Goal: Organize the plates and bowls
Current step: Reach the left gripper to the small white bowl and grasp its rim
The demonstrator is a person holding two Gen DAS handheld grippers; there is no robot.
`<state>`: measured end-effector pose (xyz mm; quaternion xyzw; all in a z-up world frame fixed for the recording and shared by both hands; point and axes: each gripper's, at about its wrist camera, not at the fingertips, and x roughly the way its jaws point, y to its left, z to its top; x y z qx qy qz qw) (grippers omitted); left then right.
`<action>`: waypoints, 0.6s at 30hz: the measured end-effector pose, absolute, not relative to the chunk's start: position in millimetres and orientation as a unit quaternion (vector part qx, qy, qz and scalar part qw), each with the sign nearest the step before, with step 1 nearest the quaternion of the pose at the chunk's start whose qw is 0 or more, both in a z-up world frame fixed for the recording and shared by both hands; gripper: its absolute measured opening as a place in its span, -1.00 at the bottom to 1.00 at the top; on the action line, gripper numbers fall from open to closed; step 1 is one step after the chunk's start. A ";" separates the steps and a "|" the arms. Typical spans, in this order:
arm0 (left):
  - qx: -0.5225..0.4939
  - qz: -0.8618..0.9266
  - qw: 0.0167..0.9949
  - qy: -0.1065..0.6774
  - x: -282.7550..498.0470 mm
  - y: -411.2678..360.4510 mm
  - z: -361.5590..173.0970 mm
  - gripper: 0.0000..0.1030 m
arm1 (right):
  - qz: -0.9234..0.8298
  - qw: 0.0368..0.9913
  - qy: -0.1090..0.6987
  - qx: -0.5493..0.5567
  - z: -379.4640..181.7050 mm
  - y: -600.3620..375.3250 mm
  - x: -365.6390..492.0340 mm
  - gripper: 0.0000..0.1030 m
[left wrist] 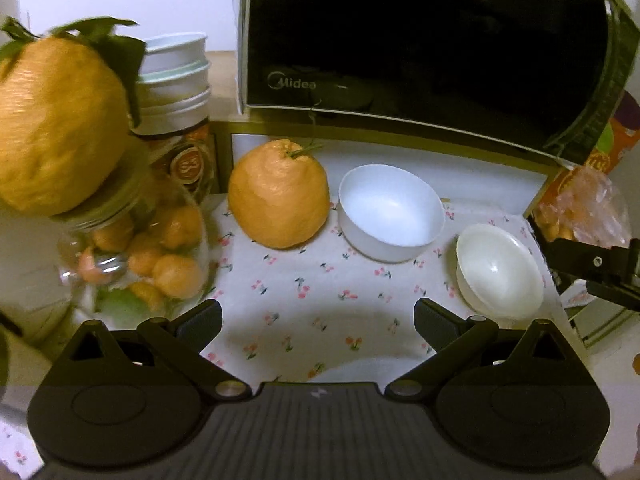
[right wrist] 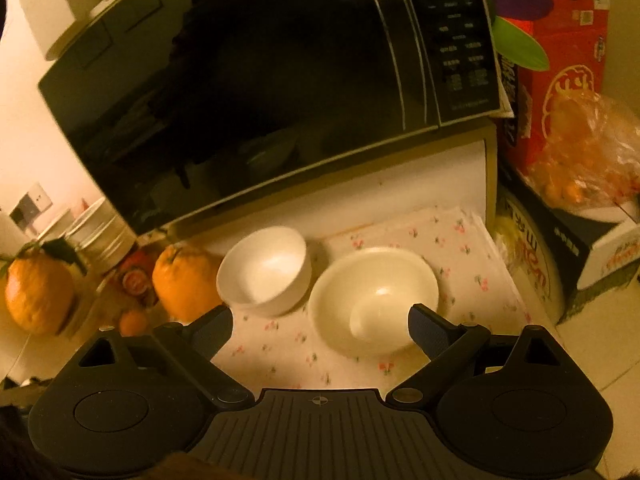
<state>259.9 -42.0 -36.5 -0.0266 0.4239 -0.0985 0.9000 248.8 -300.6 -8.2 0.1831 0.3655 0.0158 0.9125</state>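
Observation:
Two bowls stand on a floral cloth [left wrist: 304,304] in front of a microwave. A white deep bowl [left wrist: 390,212] sits beside a large orange; a cream shallower bowl [left wrist: 498,272] sits to its right. My left gripper [left wrist: 318,320] is open and empty above the cloth, short of both bowls. In the right wrist view the white bowl [right wrist: 265,270] is on the left and the cream bowl [right wrist: 372,300] on the right. My right gripper [right wrist: 320,328] is open and empty, just in front of the cream bowl, its right finger over the bowl's near rim.
A black Midea microwave [left wrist: 420,48] stands on a shelf behind the bowls. A large orange [left wrist: 278,194] sits left of the white bowl. A jar of small oranges [left wrist: 140,252] with another orange on top is far left. Boxes and a bag of fruit [right wrist: 580,160] are at right.

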 end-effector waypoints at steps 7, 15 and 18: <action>-0.071 -0.109 0.892 0.432 285.2 -48.0 -47.6 0.93 | 0.030 0.907 0.374 0.193 -18.9 -299.9 298.2 0.87; -0.132 -0.128 0.883 0.433 309.1 -56.6 -58.4 0.56 | 0.049 0.900 0.387 0.195 -33.4 -293.0 341.8 0.86; -0.135 -0.128 0.884 0.429 315.2 -60.2 -61.2 0.39 | 0.053 0.899 0.392 0.187 -40.4 -286.7 352.1 0.82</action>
